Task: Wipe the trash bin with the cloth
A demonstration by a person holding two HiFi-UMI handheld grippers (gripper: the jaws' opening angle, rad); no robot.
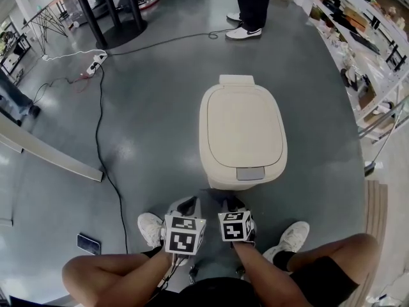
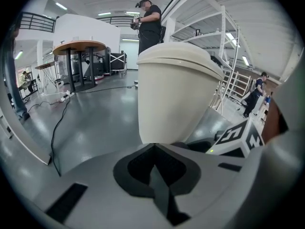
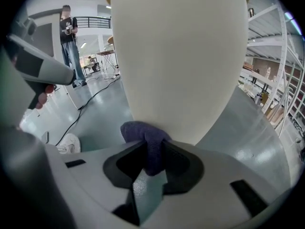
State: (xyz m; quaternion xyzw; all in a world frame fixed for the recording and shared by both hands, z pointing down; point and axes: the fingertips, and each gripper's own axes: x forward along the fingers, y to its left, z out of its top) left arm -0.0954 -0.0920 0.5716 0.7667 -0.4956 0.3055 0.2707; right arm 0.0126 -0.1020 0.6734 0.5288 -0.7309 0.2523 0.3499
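Low by the crouching person's knees (image 1: 89, 275), the left gripper (image 1: 187, 204) hangs with its jaws closed together, nothing between them, near the bin (image 1: 243, 130). Just beside it, the right gripper (image 1: 233, 204) has its jaws clamped on a purple cloth (image 3: 145, 137), which lies against the bin's lower front wall. The cream bin stands lid down on the grey floor (image 1: 160, 107). A black cable (image 1: 99, 139) trails off to the left, and a bystander (image 1: 252, 5) stands beyond.

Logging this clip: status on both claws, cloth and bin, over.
Right claw shut on purple cloth, cloth at lower front of cream trash bin. Left claw shut, empty. Black cable lies left, apart from bin.
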